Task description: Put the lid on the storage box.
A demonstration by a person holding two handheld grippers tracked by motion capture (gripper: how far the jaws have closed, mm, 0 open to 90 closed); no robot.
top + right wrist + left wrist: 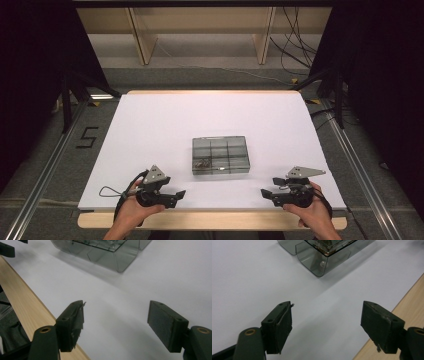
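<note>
A smoky compartment box point(220, 155) sits just near-side of the worktop point(150, 125) centre. Left gripper point(175, 196) and right gripper point(266, 194) flank it by the near edge — jaws wide apart, holding nothing — likely poised to approach.

Wooden table point(215, 220) under a white sheet point(165, 125), clear compartment box point(220, 155) lying near its middle

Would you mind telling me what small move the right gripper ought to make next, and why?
Probably ease the right gripper forward toward the clear compartment box. Its jaws stand open with nothing between them, and bare white table separates it from the box.
</note>
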